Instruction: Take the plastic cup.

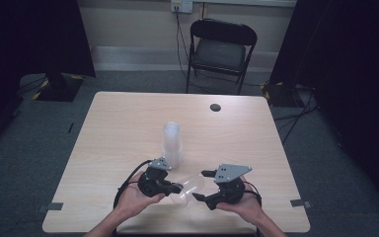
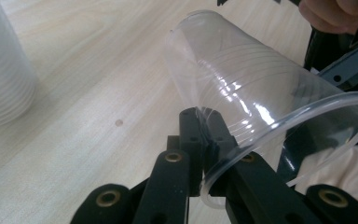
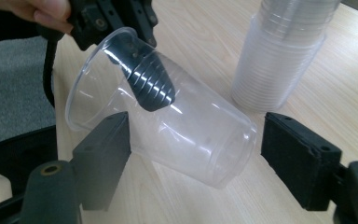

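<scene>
Pale wooden table point(image 1: 128, 118), a folding chair point(image 1: 219, 52) beyond at twelve o'clock. Left gripper point(image 1: 177, 187) clamped on the rim wall of a clear cup point(image 1: 190, 186), held level, long axis running toward three o'clock. Right gripper point(image 1: 201, 185) nearest the cup's base, jaws apart either side without touching; cup stack point(image 1: 172, 143) upright at twelve o'clock.

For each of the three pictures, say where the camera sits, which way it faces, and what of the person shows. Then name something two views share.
High view: above the person's side, looking forward and down on the table; forearms, hands, both grippers.
Left gripper view: rides the left gripper, pinching the clear cup wall at the rim.
Right gripper view: rides the right gripper, jaws apart around the cup's base; the other hand's fingers show.
Shared: cup and cup stack.
</scene>
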{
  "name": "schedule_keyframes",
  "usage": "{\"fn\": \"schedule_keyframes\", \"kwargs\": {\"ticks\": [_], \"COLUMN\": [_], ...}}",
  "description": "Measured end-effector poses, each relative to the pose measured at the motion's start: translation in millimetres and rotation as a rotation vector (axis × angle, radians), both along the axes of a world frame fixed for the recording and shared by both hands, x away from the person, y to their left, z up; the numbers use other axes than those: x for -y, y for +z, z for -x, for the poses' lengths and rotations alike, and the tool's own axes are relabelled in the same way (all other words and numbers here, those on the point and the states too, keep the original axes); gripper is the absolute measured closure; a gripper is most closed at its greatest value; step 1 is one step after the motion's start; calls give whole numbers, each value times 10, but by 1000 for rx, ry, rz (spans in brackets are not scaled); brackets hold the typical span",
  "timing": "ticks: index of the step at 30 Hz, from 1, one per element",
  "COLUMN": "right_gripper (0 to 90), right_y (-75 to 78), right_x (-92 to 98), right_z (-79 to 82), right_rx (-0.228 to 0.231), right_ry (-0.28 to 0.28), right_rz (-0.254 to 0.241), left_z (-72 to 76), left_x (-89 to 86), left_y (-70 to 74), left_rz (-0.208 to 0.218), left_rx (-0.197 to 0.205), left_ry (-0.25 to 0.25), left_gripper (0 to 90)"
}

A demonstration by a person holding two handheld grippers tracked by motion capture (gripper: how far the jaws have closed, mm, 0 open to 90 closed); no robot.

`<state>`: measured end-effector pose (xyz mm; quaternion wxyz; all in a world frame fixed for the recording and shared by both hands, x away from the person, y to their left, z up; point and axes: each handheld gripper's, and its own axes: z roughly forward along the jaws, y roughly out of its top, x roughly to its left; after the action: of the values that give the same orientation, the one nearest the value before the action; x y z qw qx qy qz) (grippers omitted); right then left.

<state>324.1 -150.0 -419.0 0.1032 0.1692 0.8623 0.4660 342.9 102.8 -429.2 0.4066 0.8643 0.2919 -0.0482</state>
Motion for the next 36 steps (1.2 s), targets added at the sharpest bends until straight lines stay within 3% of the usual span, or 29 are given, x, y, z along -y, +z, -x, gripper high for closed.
{"fn": "schedule_keyframes", "kwargs": {"ticks": [5, 10, 18, 27, 29, 32, 36], "right_gripper": [198, 178, 145, 133, 139, 151, 191], "right_y": [-14, -16, -121, -182, -192, -204, -214], "right_x": [-38, -51, -143, -240, -266, -273, -245], "right_z": [9, -4, 12, -9, 0, -4, -14], "right_rx": [18, 54, 148, 194, 200, 203, 198], "right_ry": [37, 62, 57, 57, 62, 57, 48], "right_rz": [26, 72, 199, 248, 245, 249, 230], "left_z": [-54, -131, -201, -247, -246, -245, -266], "left_x": [21, 33, 84, 175, 217, 251, 258], "left_y": [26, 10, -18, 32, 33, 20, 26], "left_rz": [-11, 6, 10, -25, -14, -28, -15], "left_rx": [-18, -51, -95, -109, -117, -106, -106], "left_ry": [-12, -18, -6, -38, -40, 1, 22], "left_gripper": [885, 886, 890, 889, 889, 889, 899]}}
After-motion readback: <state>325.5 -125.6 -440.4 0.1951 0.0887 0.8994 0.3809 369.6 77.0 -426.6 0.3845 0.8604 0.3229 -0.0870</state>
